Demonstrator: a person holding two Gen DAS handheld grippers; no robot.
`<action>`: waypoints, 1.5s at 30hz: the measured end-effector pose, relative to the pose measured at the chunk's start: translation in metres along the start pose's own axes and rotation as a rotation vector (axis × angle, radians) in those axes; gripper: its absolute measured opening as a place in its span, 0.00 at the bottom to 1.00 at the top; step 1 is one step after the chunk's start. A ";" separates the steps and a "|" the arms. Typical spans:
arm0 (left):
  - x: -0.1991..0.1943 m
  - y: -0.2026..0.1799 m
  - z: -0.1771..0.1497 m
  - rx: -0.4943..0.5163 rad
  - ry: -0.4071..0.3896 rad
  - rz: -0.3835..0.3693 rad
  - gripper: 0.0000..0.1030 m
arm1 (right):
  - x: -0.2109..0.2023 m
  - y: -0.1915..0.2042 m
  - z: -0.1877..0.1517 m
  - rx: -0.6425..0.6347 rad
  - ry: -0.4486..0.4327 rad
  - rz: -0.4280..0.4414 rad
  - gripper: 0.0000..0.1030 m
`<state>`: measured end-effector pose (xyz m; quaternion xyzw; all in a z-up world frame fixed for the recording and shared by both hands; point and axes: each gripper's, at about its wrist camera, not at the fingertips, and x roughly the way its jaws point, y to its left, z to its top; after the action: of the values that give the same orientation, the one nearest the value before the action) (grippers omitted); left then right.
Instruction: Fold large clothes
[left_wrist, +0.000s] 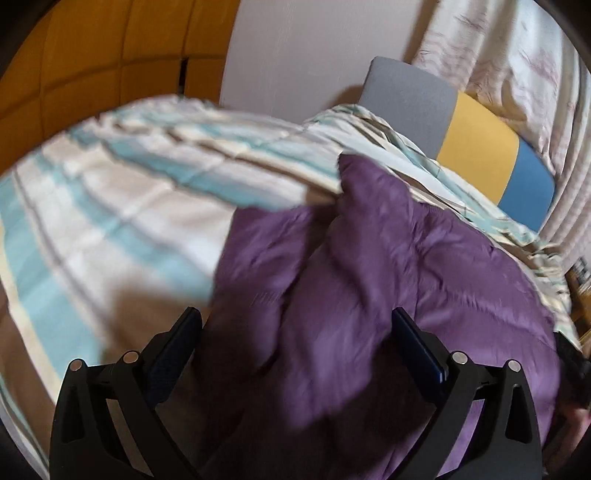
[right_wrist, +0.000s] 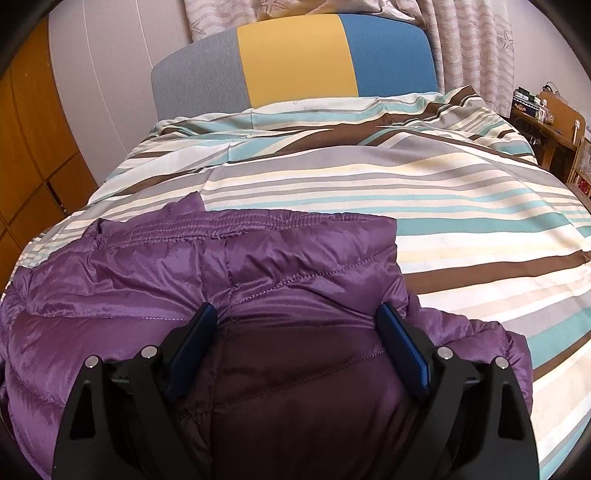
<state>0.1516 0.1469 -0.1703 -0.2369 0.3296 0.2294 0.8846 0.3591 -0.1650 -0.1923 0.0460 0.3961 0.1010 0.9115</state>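
Lying on the striped bed (right_wrist: 424, 206), purple puffy jacket (right_wrist: 229, 266), near end cut off. Right claw (right_wrist: 297, 314) spread wide above it, gripping nothing. Left claw (left_wrist: 293, 321) spread too, view blurry, touch unclear.

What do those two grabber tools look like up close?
The left gripper and right gripper look alike: black plastic frames shaped like a wide V, each arm ending in a flat dark blue pad. Small round silver pins sit at the hinge points. No cables or markings show.

Striped duvet (right_wrist: 406, 192), tricolour headboard (right_wrist: 295, 62), curtains (right_wrist: 476, 48)
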 end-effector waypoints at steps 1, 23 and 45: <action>-0.001 0.010 -0.005 -0.043 0.020 -0.032 0.97 | -0.003 0.000 -0.001 0.001 -0.008 0.002 0.88; -0.056 0.019 -0.061 -0.177 0.064 -0.267 0.82 | -0.130 0.061 -0.086 -0.082 -0.087 0.276 0.30; -0.022 0.003 -0.045 -0.462 0.034 -0.298 0.68 | -0.094 0.097 -0.114 -0.270 -0.007 0.244 0.17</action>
<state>0.1135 0.1178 -0.1857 -0.4819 0.2451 0.1618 0.8255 0.1988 -0.0905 -0.1877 -0.0286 0.3671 0.2629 0.8918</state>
